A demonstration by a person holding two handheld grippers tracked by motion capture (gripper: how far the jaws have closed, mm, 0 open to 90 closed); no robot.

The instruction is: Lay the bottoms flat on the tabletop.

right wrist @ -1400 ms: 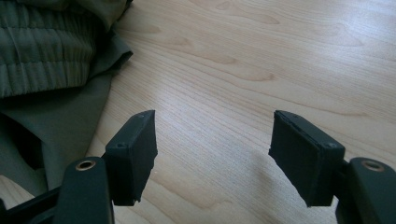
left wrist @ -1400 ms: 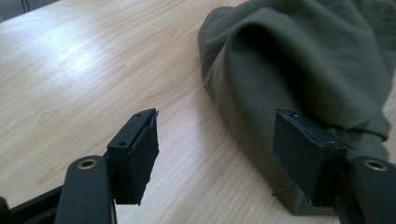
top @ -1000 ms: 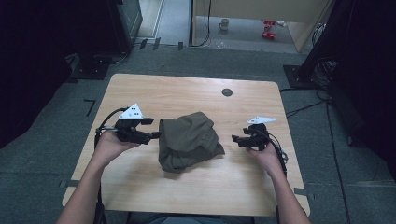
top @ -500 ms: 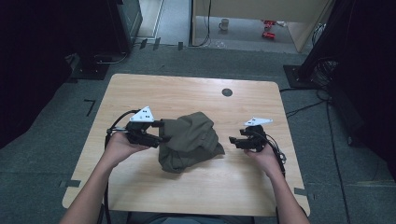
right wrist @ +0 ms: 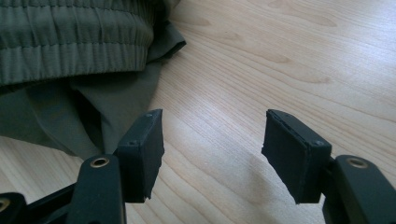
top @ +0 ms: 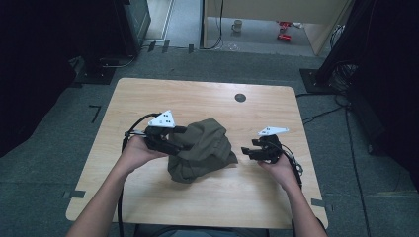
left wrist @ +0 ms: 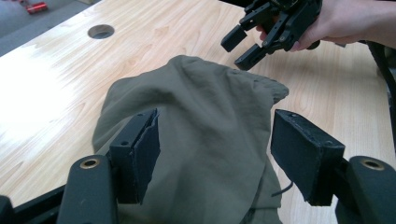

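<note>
1. Wooden table (top: 148,197) holds a crumpled green cloth (top: 202,153) near its middle.
2. Left gripper (top: 174,143) hovers over the cloth, jaws wide; it should dip lower, then pinch a fold.
3. Right gripper (top: 248,153) waits beside the cloth's right edge, jaws wide and empty.

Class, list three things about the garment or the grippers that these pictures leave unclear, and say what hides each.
1. Garment, high view: crumpled, so its kind and full shape are hidden by its own folds.
2. Left gripper, high view: its fingers merge with the dark cloth, so contact is unclear.
3. Garment, right gripper view: cut off by the top and left edges; an elastic band shows.
</note>
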